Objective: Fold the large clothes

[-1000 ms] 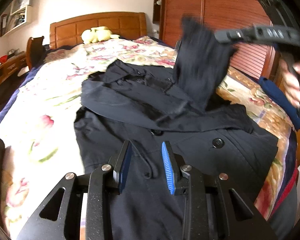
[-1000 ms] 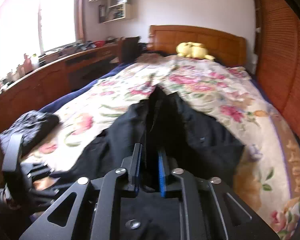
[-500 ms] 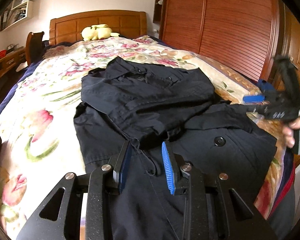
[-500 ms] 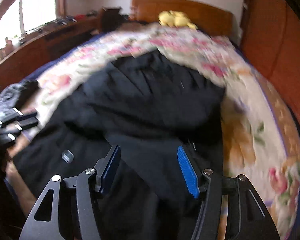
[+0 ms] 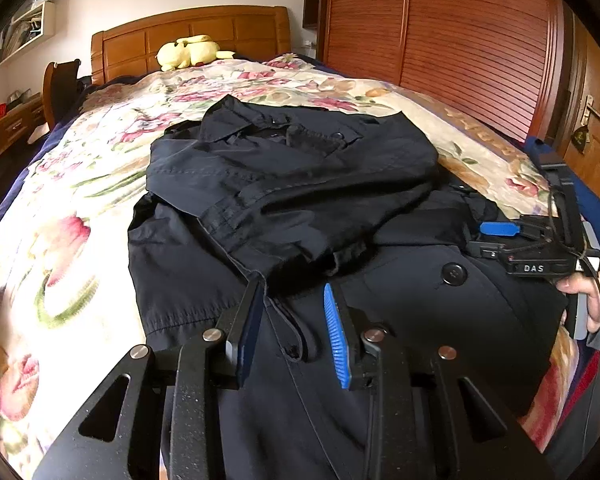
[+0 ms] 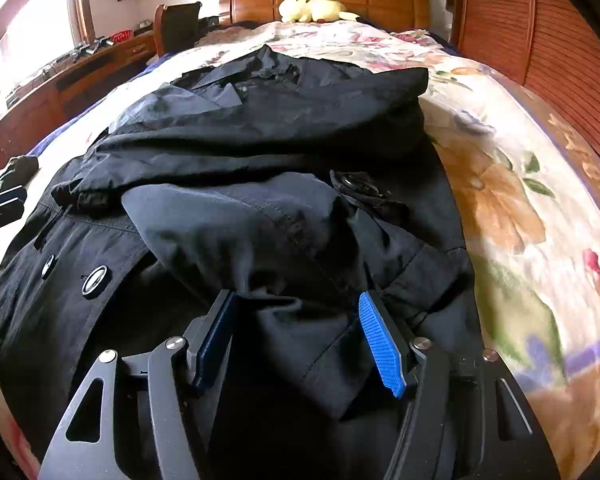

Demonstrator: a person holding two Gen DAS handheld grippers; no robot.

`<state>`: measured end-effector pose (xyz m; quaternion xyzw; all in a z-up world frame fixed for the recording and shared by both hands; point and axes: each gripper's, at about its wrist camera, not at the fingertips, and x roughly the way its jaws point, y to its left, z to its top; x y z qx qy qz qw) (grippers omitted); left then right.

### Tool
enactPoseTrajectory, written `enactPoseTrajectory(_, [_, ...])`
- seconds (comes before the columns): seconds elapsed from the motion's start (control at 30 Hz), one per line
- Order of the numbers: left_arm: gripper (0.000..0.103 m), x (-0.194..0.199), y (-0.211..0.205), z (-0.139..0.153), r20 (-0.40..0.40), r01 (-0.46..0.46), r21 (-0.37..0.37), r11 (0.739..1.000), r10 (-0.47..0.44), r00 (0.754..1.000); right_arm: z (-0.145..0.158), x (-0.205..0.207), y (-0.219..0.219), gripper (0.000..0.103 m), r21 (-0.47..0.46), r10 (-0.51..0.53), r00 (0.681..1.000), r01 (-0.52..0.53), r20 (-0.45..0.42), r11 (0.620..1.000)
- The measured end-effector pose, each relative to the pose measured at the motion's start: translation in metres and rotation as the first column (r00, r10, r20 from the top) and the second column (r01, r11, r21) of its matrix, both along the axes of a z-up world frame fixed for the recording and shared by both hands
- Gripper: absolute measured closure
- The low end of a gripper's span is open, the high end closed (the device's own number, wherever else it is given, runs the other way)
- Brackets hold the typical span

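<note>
A dark coat (image 5: 292, 200) lies spread on the bed (image 5: 80, 208), on the flowered bedspread. Its long axis runs the length of the bed: the collar end points toward the wooden headboard (image 5: 192, 36), where a yellow plush toy (image 5: 188, 52) sits, and the buttoned lower part reaches toward the foot. Both sleeves are folded across the chest, so the upper half lies in a thick, rumpled layer over the flatter lower half.

The left gripper (image 5: 292, 328) hangs low over the coat's lower front, near the foot of the bed, tilted downward. Its jaws stand a modest way apart over the front placket, and the blue pads (image 5: 336, 336) do not press on any cloth.

The right gripper (image 6: 300, 328) is angled down over the coat on the side toward the wooden wardrobe (image 5: 460, 40). Its jaws have just been opening and stand wide; a fold of sleeve lies between them, loose and not pinched. In the left view a hand (image 5: 588, 292) holds this gripper's handle beside the coat's edge.

On the wardrobe side a broad strip of bare bedspread runs alongside the coat. On the opposite side the bedspread is open as well, out to the bed's edge toward the desk (image 6: 80, 68).
</note>
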<state>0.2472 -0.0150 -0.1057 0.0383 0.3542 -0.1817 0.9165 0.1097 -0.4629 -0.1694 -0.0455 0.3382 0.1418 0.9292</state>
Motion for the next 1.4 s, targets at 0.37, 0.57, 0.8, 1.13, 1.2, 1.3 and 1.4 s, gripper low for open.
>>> enactPoseTrajectory(0.37, [0.07,0.032,-0.014,0.004,-0.035,-0.039,0.066,0.997,0.041,0.999,-0.011,-0.007,-0.012,0.036,0.029,0.012,1.0,-0.013,0.014,0.999])
enactPoseTrajectory(0.57, [0.07,0.049,-0.017,-0.022,-0.12,-0.055,0.127,0.99,0.07,0.99,-0.011,-0.006,-0.014,0.036,0.045,0.018,1.0,-0.019,0.014,0.999])
enactPoseTrajectory(0.8, [0.07,0.063,-0.014,-0.029,-0.149,-0.075,0.1,0.992,0.089,0.985,-0.012,-0.006,-0.014,0.035,0.046,0.018,1.0,-0.018,0.014,0.999])
enactPoseTrajectory(1.13, [0.099,0.03,-0.01,0.019,-0.002,-0.034,0.092,0.995,0.034,0.999,-0.012,-0.006,-0.014,0.035,0.051,0.021,1.0,-0.022,0.014,0.998])
enactPoseTrajectory(1.2, [0.099,0.015,-0.007,0.036,0.036,-0.036,0.078,0.996,0.033,0.999,-0.012,-0.005,-0.014,0.035,0.053,0.022,1.0,-0.023,0.013,0.998])
enactPoseTrajectory(1.3, [0.099,-0.011,-0.006,0.053,0.07,-0.028,0.087,0.996,0.022,0.997,-0.012,-0.005,-0.013,0.035,0.053,0.022,1.0,-0.022,0.013,0.998])
enactPoseTrajectory(1.4, [0.099,-0.031,-0.006,0.052,0.071,-0.028,0.103,0.994,0.021,0.997,-0.012,-0.005,-0.014,0.035,0.052,0.022,1.0,-0.022,0.014,0.998])
